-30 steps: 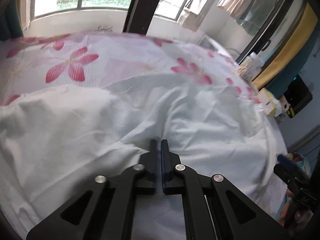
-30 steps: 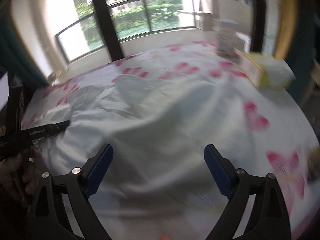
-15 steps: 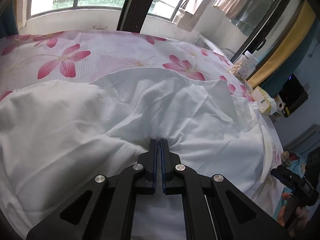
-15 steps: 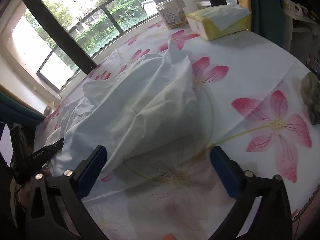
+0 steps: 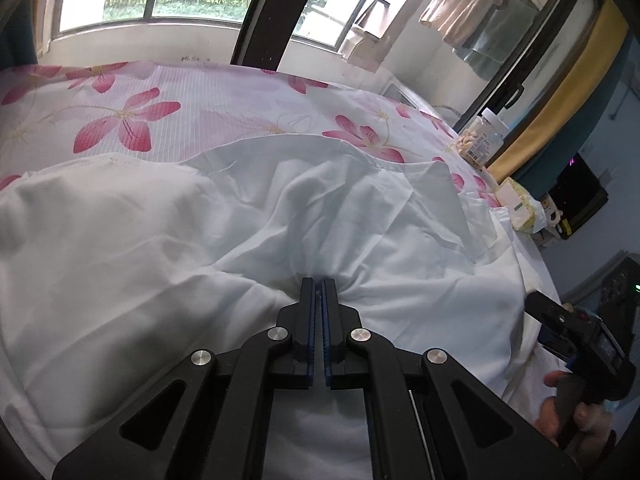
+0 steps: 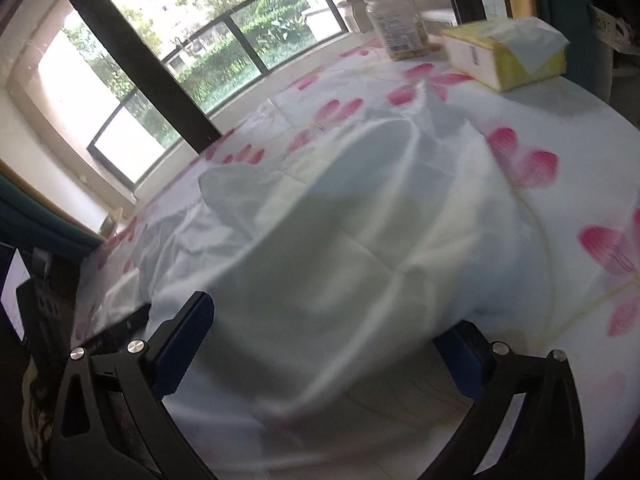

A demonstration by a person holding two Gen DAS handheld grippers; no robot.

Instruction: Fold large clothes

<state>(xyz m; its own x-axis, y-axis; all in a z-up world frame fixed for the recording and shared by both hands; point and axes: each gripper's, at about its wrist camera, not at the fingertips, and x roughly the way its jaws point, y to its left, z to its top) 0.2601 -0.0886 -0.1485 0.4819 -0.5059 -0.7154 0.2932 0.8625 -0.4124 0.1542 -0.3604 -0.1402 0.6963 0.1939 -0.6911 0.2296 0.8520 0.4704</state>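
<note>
Left wrist: left gripper (image 5: 319, 280) pinched shut on white garment (image 5: 200, 248).
Right wrist alone: right gripper (image 6: 332, 344) spread wide over garment edge, flowered sheet (image 6: 580, 184) bare beyond.

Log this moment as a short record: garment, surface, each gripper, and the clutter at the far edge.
garment: white garment, crumpled, unfolded
surface: floral cloth, pink flowers on white
left gripper: left gripper shut on a pinch of the white garment
right gripper: right gripper wide open, fabric between the pads; jaws have just been opening
clutter: clear jar and yellow tissue pack side by side on the floral cloth
</note>
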